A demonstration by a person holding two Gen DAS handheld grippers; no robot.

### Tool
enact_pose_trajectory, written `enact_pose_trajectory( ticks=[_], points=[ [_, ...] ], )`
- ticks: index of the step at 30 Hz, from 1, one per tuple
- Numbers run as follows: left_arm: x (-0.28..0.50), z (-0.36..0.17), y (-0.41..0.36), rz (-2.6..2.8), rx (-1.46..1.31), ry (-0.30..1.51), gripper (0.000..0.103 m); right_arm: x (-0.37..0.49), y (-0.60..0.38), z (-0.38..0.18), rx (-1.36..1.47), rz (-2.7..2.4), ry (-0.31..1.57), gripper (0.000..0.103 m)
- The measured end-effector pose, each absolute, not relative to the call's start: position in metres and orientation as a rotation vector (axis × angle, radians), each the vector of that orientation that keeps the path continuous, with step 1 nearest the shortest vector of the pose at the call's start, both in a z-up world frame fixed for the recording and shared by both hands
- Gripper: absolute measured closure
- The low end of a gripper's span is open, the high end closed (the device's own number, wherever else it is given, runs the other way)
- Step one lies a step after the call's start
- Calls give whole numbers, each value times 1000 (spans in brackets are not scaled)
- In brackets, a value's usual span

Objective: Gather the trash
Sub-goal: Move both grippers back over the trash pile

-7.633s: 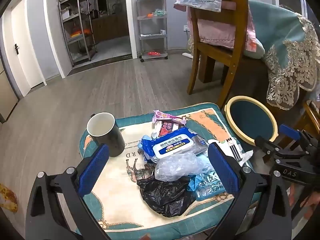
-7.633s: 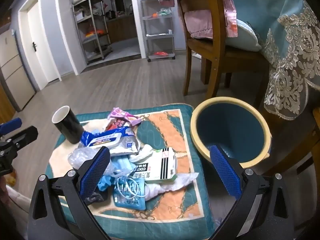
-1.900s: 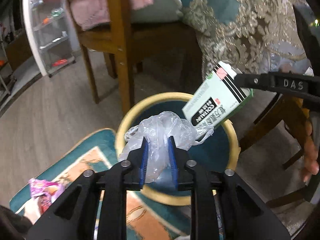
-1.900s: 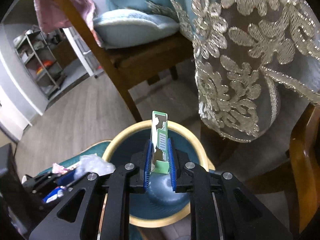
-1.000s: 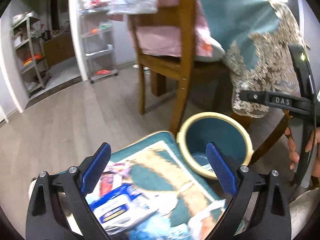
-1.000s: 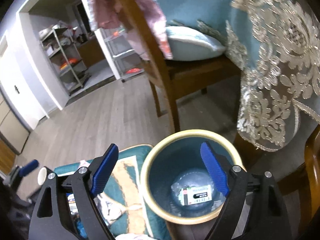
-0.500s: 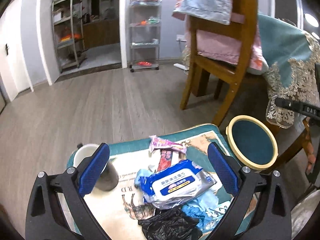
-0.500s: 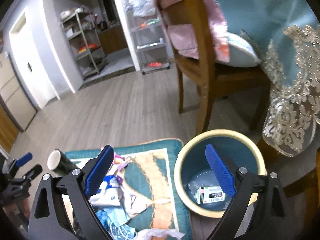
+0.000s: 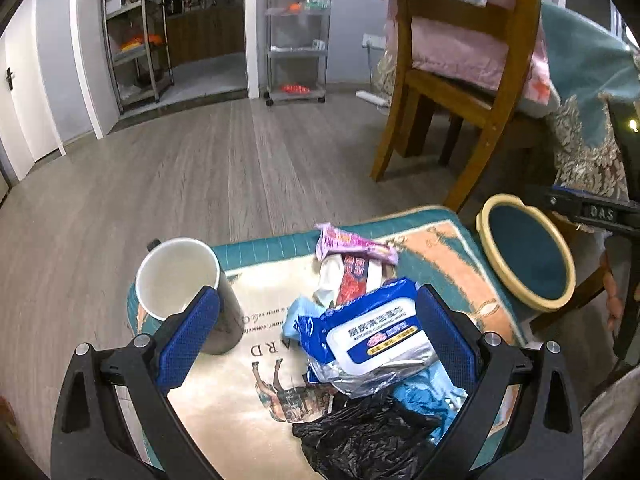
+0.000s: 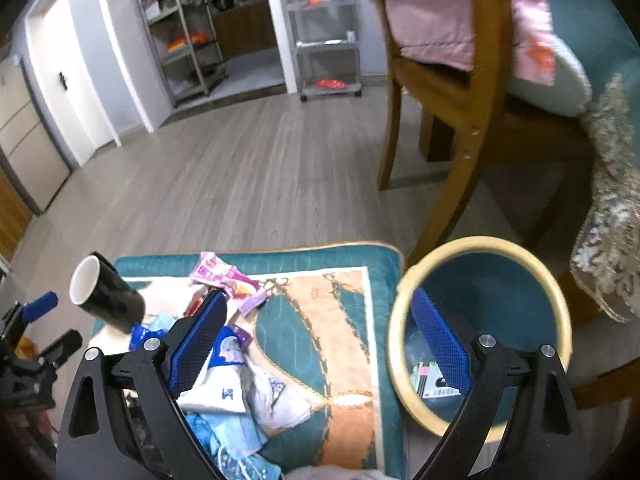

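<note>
1. Left wrist view: left gripper (image 9: 316, 334), jaws wide and empty, over the trash pile on the mat (image 9: 448, 240); wipes pack (image 9: 372, 336) between the pads, untouched; black bag (image 9: 360, 440) below, mug (image 9: 180, 284) beside, bin (image 9: 528, 252) off right. Step: reaching for the next piece; next, lower and close on the pack

2. Right wrist view: right gripper (image 10: 320, 344), jaws wide, empty, straddling mat and bin rim; carton (image 10: 434, 380) lies in the bin; purple wrapper (image 10: 228, 280) near. Next: swing left to the pile

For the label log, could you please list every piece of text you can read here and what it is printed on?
"DAS": on the right gripper's black arm, seen from the left wrist.
"ARD": large letters on the mat.
Small script line on the mat: too small to read.
Wet wipes pack label: characters, blurred.
Box in the bin: print unreadable.
</note>
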State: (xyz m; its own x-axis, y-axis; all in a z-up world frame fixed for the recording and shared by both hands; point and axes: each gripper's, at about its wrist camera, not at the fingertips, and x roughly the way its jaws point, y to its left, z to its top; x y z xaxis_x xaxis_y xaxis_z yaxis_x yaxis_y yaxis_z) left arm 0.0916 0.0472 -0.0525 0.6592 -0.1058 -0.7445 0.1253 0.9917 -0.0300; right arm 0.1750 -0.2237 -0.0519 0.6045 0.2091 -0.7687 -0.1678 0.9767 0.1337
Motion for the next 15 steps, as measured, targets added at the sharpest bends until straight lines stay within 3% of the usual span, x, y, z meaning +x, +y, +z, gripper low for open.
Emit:
enact_pose_trajectory(
  ticks=[15],
  points=[
    [105,-122,43,-122,59,986,7,218,-131,-106,-179,454,926,10]
  ],
)
